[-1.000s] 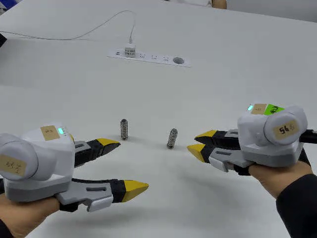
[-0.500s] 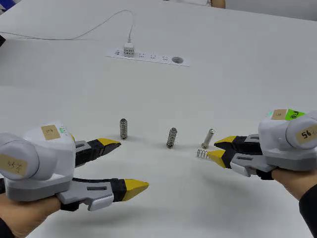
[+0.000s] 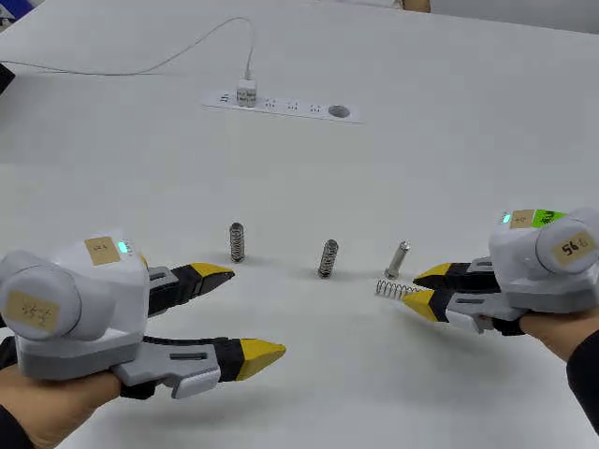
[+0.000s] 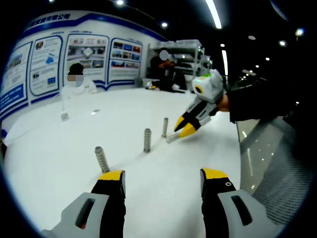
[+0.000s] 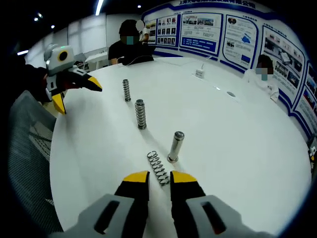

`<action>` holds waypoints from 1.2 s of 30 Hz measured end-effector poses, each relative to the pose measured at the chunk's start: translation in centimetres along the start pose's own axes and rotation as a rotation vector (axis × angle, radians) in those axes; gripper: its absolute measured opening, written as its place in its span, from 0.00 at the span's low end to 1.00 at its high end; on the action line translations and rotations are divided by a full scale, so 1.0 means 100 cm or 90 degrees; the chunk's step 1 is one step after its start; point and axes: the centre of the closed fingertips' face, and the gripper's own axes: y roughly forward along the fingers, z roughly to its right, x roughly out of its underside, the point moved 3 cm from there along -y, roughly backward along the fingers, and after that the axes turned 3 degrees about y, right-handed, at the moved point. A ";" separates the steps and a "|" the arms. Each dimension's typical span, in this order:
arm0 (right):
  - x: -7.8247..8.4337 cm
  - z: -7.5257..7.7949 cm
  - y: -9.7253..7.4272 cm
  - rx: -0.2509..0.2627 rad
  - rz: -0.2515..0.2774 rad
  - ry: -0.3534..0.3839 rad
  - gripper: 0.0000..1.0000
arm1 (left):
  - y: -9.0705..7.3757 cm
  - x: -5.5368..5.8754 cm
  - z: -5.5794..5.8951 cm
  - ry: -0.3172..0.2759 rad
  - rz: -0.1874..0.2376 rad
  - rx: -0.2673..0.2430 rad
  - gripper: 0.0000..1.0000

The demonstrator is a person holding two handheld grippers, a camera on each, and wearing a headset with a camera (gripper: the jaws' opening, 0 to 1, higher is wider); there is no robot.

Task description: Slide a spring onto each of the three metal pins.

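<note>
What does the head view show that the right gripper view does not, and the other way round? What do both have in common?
Head view, not the right gripper view: the grey body behind the right claw, its paper label and the hand holding it. Right gripper view, not the head view: wall posters and a ceiling light. Both: two pins wearing springs, one bare pin, a loose spring lying on its side at the tips of the open right claw, and the open left claw.
</note>
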 end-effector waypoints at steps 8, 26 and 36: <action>0.007 -0.002 0.003 -0.012 -0.018 0.002 0.16 | -0.001 0.001 -0.001 -0.002 -0.001 -0.002 0.61; 0.011 -0.009 0.004 -0.026 -0.033 -0.007 0.12 | 0.001 0.001 0.002 -0.001 -0.006 0.008 0.58; 0.005 -0.015 0.002 -0.033 -0.028 -0.025 0.11 | 0.003 0.003 0.005 0.001 -0.009 0.017 0.55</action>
